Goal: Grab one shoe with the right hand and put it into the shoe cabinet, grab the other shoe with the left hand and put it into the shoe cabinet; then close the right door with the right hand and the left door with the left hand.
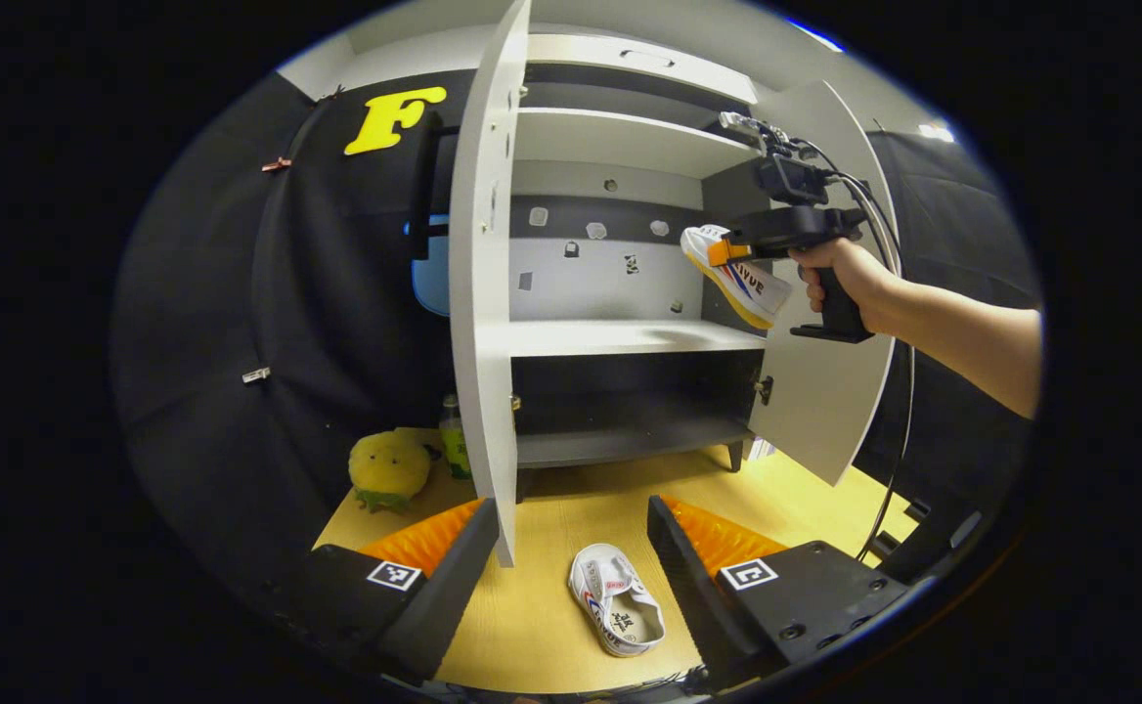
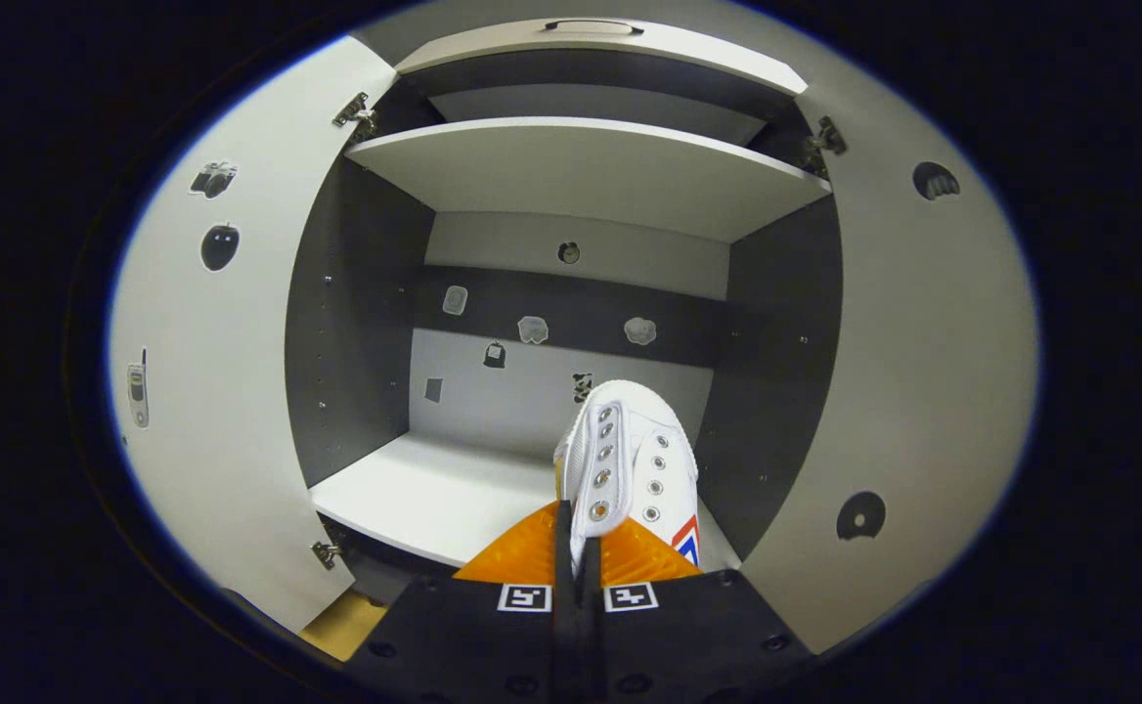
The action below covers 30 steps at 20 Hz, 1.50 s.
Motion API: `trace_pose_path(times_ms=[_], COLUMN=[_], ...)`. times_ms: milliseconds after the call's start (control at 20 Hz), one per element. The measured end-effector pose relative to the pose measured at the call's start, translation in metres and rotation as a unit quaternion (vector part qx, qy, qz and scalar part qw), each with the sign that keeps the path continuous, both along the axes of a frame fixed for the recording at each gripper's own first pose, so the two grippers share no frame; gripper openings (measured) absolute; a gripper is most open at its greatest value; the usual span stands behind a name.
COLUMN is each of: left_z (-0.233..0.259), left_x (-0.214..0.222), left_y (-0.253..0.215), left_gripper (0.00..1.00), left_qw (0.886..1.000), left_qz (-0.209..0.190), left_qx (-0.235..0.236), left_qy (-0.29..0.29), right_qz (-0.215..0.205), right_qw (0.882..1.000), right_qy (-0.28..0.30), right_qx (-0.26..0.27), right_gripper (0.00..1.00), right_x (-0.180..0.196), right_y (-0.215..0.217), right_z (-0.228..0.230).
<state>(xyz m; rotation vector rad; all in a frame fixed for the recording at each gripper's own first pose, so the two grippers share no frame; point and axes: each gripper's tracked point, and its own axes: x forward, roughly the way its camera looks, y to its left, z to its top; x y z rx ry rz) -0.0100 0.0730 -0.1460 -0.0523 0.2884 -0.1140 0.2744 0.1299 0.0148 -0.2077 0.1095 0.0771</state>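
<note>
A white shoe cabinet (image 1: 620,337) stands with both doors open. One white shoe (image 1: 617,598) lies on the wooden floor, just beyond and between the fingers of my open left gripper (image 1: 571,506). My right gripper (image 1: 724,252), held by a hand, is shut on the second white shoe (image 1: 742,284) in front of the cabinet's middle compartment, by the right door (image 1: 825,391). In the right gripper view that shoe (image 2: 630,460) is pinched by its side edge in the right gripper (image 2: 579,513) and points toe-first over the right end of the middle shelf (image 2: 434,494).
The left door (image 1: 485,293) juts toward me, its lower edge near my left finger. A yellow plush toy (image 1: 390,469) and a green bottle (image 1: 452,440) sit on the floor left of the cabinet. A cable (image 1: 899,460) hangs from the right gripper past the right door.
</note>
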Motion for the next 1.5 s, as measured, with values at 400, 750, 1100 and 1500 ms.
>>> trace_pose_path(times_ms=[400,750,1100,1500], left_z=[-0.009,-0.001,0.000,-0.001], left_x=[0.006,0.012,0.006,-0.014], left_y=[0.026,0.027,0.014,0.020], left_gripper=[0.95,0.95,0.95,0.95], left_qw=[0.997,0.993,0.991,0.989], left_qz=[0.071,0.108,0.133,0.145], left_qx=[0.012,0.021,-0.008,-0.004], left_qy=[0.029,0.029,0.031,0.030], right_qz=[-0.002,-0.007,-0.023,-0.018], right_qw=[0.999,0.993,0.978,0.980], right_qy=[0.025,0.119,0.206,0.199], right_qx=[-0.026,-0.018,0.019,0.013], right_gripper=[0.05,0.05,0.05,0.37], right_x=[0.116,0.168,0.173,0.150], right_y=[-0.011,-0.020,-0.030,-0.020], right_z=[-0.019,-0.073,-0.109,-0.087])
